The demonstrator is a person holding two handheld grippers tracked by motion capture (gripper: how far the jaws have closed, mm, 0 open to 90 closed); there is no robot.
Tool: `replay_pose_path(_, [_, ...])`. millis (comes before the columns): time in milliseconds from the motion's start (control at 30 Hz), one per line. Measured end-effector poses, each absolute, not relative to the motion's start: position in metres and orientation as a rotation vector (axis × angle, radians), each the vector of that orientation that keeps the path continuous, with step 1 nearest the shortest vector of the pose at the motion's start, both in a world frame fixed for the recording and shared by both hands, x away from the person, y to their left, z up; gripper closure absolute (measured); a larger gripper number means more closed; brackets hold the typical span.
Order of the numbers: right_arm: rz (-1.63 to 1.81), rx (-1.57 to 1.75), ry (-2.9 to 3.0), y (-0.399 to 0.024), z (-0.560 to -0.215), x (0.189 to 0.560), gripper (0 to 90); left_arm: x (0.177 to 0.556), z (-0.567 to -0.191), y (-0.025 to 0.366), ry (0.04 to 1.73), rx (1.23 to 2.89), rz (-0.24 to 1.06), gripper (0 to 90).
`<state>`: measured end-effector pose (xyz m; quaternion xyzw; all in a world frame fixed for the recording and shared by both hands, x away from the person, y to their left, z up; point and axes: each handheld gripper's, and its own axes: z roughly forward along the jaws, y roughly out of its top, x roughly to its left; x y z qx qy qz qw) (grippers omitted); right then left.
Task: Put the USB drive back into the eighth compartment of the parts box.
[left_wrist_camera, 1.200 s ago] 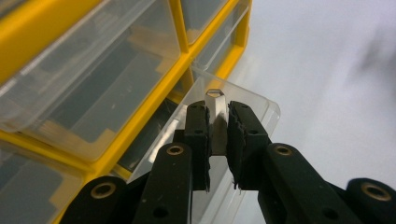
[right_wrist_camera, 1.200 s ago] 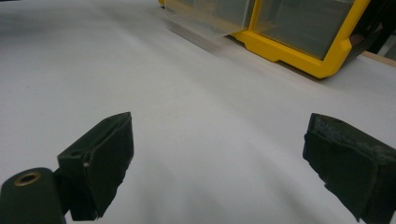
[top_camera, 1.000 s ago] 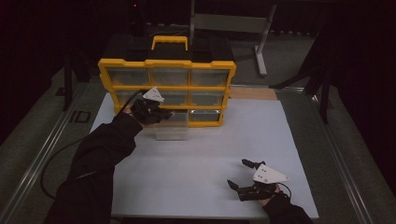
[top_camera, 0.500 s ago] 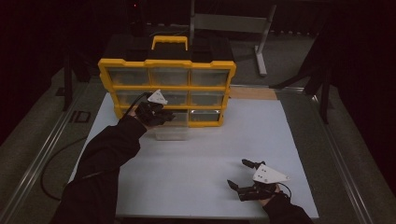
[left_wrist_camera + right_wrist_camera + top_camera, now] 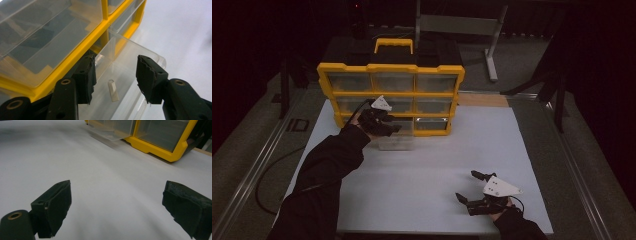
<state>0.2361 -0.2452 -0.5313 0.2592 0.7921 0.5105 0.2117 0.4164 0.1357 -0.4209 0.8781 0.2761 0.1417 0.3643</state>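
The left gripper (image 5: 113, 77) has just been opening its jaws. A second ago they were pressed together at the front of the yellow box (image 5: 390, 95); now they stand apart, and nothing is pinched between them. Under them sits the clear drawer (image 5: 125, 75), pulled partway out of the bottom row of the box, in the middle. Its front lip sticks out over the white counter (image 5: 437, 165). A tiny pale bit (image 5: 113, 90) lies on the drawer's floor.

So it looks like the pulling is done and the left gripper has let go. The drawer is open enough to reach inside, I think.

The right gripper (image 5: 471, 189) rests far off, near the front edge of the counter. Its jaws are spread wide with nothing in them.
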Motion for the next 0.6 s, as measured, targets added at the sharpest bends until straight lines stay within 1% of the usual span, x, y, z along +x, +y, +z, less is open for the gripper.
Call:
replay_pose_path(67, [1.419, 0.720, 2.199, -0.245, -0.531, 0.236, 9.1, 0.415, -0.418, 0.138, 0.714, 2.241, 0.361, 43.0])
replay_pose_path(100, [1.419, 0.720, 2.199, -0.245, -0.531, 0.236, 9.1, 0.414, -0.417, 0.138, 0.718, 2.240, 0.369, 43.0])
replay_pose_path(133, [1.417, 0.717, 2.200, -0.245, -0.531, 0.236, 9.1, 0.413, -0.416, 0.138, 0.714, 2.242, 0.364, 39.4])
replay_pose_path(167, [1.417, 0.717, 2.200, -0.245, -0.531, 0.236, 9.1, 0.412, -0.415, 0.138, 0.712, 2.245, 0.364, 39.4])
replay_pose_path(200, [1.419, 0.725, 2.200, -0.245, -0.531, 0.236, 9.1, 0.411, -0.415, 0.138, 0.718, 2.244, 0.375, 35.0])
replay_pose_path(233, [1.419, 0.725, 2.200, -0.245, -0.531, 0.236, 9.1, 0.411, -0.414, 0.138, 0.716, 2.242, 0.368, 35.0])
replay_pose_path(267, [1.420, 0.725, 2.198, -0.245, -0.531, 0.236, 9.1, 0.410, -0.413, 0.138, 0.715, 2.245, 0.373, 33.0])
replay_pose_path(333, [1.416, 0.723, 2.200, -0.245, -0.531, 0.236, 9.1, 0.408, -0.413, 0.138, 0.717, 2.251, 0.375, 25.1])
replay_pose_path(367, [1.416, 0.723, 2.200, -0.245, -0.531, 0.236, 9.1, 0.408, -0.412, 0.138, 0.720, 2.252, 0.373, 25.1])
replay_pose_path(433, [1.420, 0.727, 2.197, -0.245, -0.531, 0.236, 9.1, 0.407, -0.412, 0.139, 0.720, 2.255, 0.369, 21.2])
replay_pose_path(533, [1.415, 0.727, 2.199, -0.245, -0.531, 0.236, 9.1, 0.405, -0.410, 0.139, 0.721, 2.257, 0.375, 19.2])
replay_pose_path(600, [1.416, 0.730, 2.201, -0.246, -0.532, 0.236, 9.1, 0.404, -0.409, 0.141, 0.726, 2.246, 0.369, 16.0])
